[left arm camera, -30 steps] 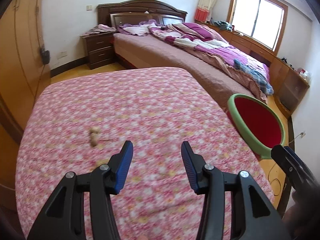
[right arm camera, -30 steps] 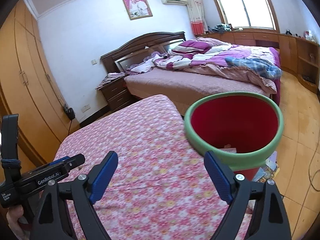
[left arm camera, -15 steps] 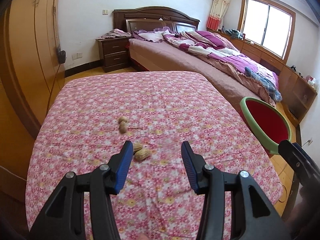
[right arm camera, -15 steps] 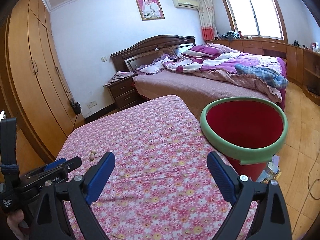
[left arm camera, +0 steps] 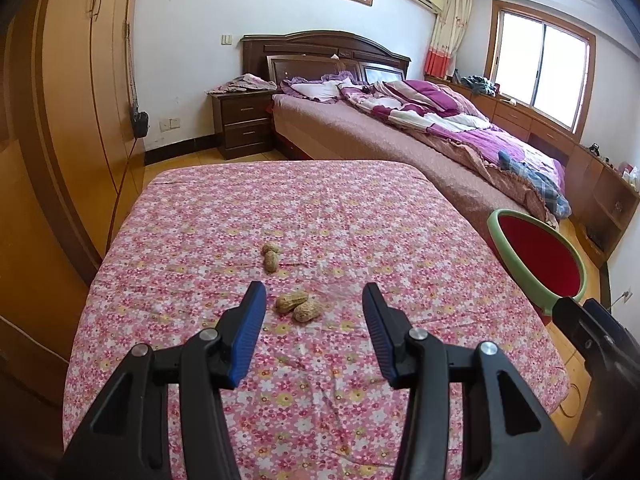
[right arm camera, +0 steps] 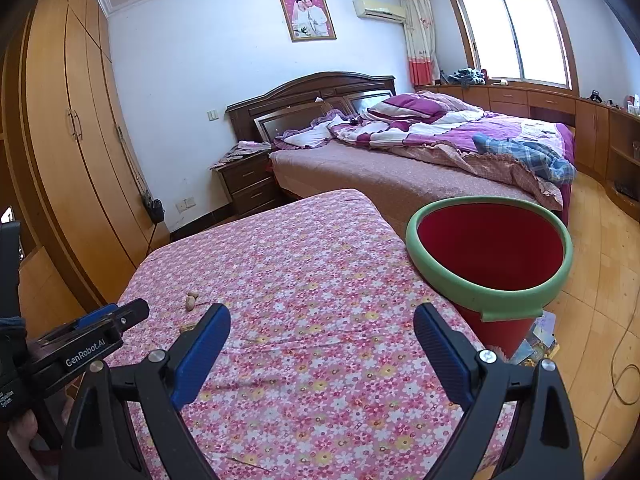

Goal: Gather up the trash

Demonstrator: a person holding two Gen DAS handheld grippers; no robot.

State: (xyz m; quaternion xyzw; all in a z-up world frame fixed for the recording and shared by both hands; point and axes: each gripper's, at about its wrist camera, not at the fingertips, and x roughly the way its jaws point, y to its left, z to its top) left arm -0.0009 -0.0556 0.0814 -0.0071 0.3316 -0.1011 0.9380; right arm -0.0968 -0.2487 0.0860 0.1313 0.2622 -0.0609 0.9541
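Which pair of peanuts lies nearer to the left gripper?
The lower pair, lying just beyond the open left gripper; the other pair lies farther up the cloth.

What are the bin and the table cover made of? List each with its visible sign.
Bin: likely plastic, a smooth red wall with a matte green rim.
Table cover: printed woven fabric, shown by wrinkles and a pink floral pattern draping over the edges.
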